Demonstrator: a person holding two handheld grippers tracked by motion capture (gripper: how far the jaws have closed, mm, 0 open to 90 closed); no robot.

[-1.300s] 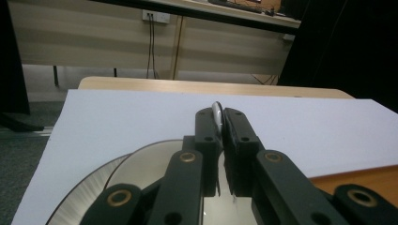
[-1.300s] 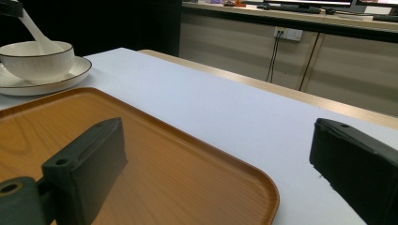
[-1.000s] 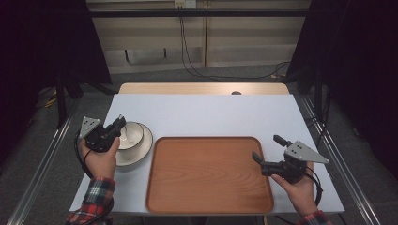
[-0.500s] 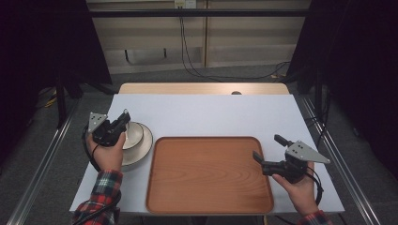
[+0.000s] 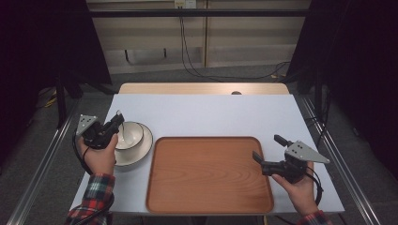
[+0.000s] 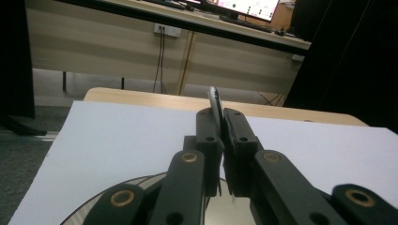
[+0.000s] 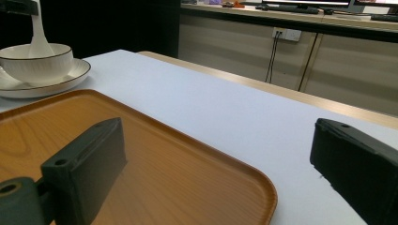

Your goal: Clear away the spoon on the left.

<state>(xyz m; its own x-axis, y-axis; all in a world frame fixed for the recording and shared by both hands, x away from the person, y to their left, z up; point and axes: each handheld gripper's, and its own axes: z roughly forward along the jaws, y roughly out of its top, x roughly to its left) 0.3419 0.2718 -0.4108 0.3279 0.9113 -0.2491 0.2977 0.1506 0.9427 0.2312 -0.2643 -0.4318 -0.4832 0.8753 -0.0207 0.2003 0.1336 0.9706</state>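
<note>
Right gripper (image 5: 264,161): nearest the person, at the right edge of the wooden tray (image 5: 209,176); its jaws stand wide apart with nothing between them — idle, hovering low over the tray's corner.
Tray: bare, lying flat at the near middle of the worktop (image 5: 225,112), just beside the plate.
Left gripper (image 5: 116,123): over the bowl at the left, jaws clamped on the handle of a white spoon (image 6: 214,105); in the left gripper view the handle's tip sticks up between the closed jaws.
Spoon: upright, its scoop end down inside the bowl (image 5: 129,134) — whether it touches the bottom cannot be told. In the right gripper view it rises from the bowl (image 7: 36,60) at far left.
Bowl and plate: white bowl seated on a white plate (image 5: 141,150), left of the tray and off it.
Step in hand: likely lifting the spoon out of the bowl, the grip already made.
Next move: probably a straight lift to clear the bowl's rim, then a carry to the right toward the tray; the thin handle could pivot in the jaws, so a slow, level carry is wise.
Farther off: the wooden back edge of the worktop, then cables on the wall.
</note>
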